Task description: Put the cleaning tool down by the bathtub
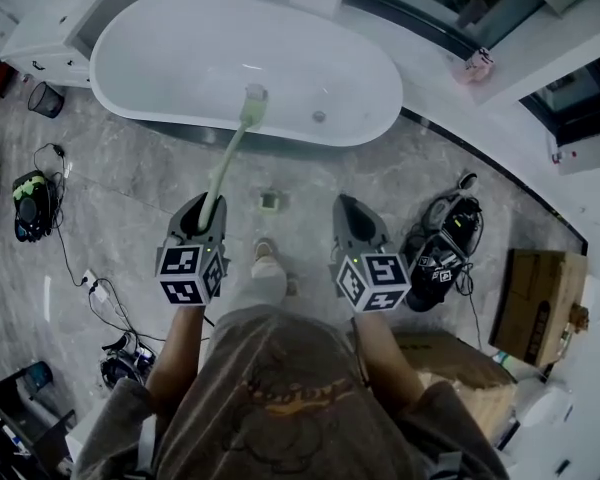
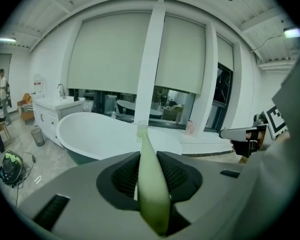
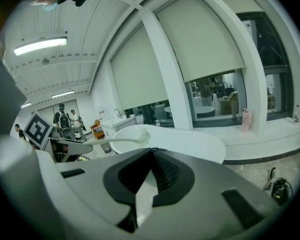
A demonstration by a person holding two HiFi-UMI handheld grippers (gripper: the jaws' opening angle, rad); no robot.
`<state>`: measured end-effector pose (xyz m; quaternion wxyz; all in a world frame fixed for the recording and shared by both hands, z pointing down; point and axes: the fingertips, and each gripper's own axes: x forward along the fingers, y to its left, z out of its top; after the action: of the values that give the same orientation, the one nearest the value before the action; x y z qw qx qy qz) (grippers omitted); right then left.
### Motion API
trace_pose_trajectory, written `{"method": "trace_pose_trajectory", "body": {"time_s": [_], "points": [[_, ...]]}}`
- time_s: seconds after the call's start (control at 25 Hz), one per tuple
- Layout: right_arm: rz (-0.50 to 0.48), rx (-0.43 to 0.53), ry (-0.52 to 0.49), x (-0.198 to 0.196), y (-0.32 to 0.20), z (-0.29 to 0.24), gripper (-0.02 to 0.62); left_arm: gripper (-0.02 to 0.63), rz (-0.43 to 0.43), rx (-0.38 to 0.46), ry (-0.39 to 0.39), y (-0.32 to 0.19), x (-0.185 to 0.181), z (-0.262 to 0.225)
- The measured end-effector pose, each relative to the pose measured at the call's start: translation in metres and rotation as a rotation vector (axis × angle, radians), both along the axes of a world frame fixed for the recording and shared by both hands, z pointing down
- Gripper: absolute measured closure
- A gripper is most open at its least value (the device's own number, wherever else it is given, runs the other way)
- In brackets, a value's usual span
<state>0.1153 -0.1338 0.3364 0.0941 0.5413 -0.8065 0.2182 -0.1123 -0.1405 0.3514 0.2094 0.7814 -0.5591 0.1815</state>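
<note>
No text legible anywhere. Left marker cube (image 1: 188,273), right marker cube (image 1: 372,280): black-white square patterns only. Print on cardboard box (image 1: 536,310), shirt (image 1: 280,393): too blurred.

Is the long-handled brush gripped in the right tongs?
No, the right tongs are shut on nothing; the left tongs clamp the brush by its handle.

You faced a white pillar (image 2: 150,69) with pale roller blinds (image 2: 110,51) drawn on both sides of it and dark window glass (image 2: 175,104) below them. Left of the pillar stood a white vanity (image 1: 55,23) and a mesh bin (image 1: 45,99). Grey stone floor (image 1: 140,168) lay before it, with cardboard boxes (image 1: 540,303) far to its right.
</note>
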Motion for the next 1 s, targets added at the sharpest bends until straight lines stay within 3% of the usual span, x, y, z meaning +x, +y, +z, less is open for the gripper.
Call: {"method": "trace_pose_trajectory", "body": {"time_s": [0.56,1.0], "points": [[-0.014,-0.073,0.011,-0.001,-0.029,0.089,0.595,0.503,0.013,-0.127,-0.02,-0.013,0.004,0.105],[-0.028,-0.113,-0.003,-0.009,-0.029,0.159,0.595,0.503,0.025,-0.208,-0.027,0.01,0.006,0.181]]}}
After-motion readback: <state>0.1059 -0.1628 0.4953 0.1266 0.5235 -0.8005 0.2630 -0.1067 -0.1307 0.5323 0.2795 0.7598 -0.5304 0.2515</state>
